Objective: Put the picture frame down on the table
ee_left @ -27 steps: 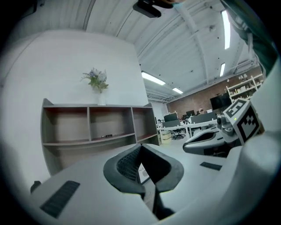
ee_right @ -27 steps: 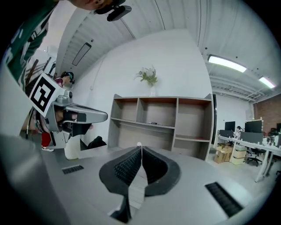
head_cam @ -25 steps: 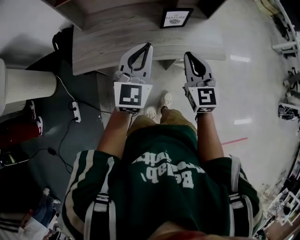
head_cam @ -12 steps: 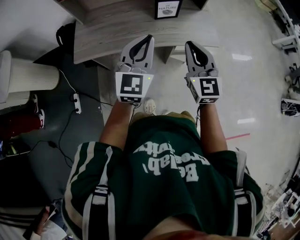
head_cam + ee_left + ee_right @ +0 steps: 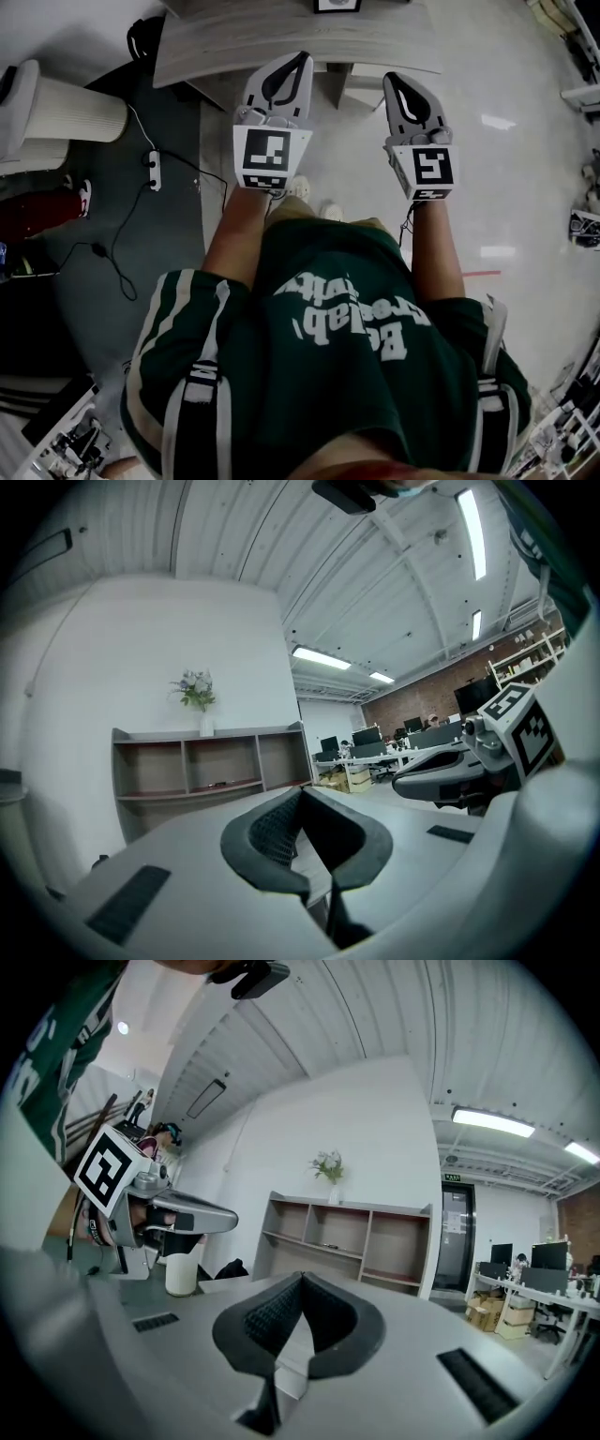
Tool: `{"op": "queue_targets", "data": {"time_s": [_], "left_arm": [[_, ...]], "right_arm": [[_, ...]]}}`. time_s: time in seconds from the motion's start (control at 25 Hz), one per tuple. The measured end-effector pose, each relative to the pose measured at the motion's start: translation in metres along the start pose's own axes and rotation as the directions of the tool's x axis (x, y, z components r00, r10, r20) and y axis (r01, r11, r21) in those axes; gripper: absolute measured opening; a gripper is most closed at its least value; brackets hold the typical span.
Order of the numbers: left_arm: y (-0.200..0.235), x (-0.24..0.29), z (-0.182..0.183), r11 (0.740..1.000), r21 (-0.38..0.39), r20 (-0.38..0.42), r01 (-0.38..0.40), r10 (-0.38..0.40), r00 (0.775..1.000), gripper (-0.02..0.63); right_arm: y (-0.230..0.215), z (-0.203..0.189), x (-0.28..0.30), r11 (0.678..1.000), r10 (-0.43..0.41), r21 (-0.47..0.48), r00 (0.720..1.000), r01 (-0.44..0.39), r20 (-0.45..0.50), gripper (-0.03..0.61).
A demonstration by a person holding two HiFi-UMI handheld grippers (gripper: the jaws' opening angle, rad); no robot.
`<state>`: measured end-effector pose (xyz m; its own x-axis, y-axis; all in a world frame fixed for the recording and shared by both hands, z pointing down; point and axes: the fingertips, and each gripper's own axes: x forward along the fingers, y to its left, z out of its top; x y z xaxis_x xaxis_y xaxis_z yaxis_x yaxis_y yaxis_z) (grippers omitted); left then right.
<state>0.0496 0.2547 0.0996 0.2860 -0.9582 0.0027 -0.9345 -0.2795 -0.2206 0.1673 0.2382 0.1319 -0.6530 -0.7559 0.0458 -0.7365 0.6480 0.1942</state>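
Two grippers show: the left gripper (image 5: 302, 60) and the right gripper (image 5: 390, 79). Ahead of their tips stands one table (image 5: 234, 42) with one frame (image 5: 337, 5) on it. Left of the left gripper are one white cylinder (image 5: 75, 111) and one power strip (image 5: 151, 171). Farther ahead stands one shelf (image 5: 211, 766), three bays across, bearing one vase (image 5: 204, 726).
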Motion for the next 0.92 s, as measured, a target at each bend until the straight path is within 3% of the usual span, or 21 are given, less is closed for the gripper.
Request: {"op": "queue_targets", "data": {"time_s": [0.28,0.92], "left_arm": [[-0.030,-0.018,0.003,0.999,-0.004,0.001,-0.043,0.043,0.999,0.018],[-0.059,-0.030,0.012,0.999,0.020,-0.005,-0.047,0.048,0.999,0.018]], "right_arm": [[-0.009,0.000,-0.036,1.000,0.007,0.006,0.999,-0.007,0.035,0.032],[-0.016,-0.001,-0.065,1.000,0.000,0.026,0.998,-0.001,0.059,0.032]]}}
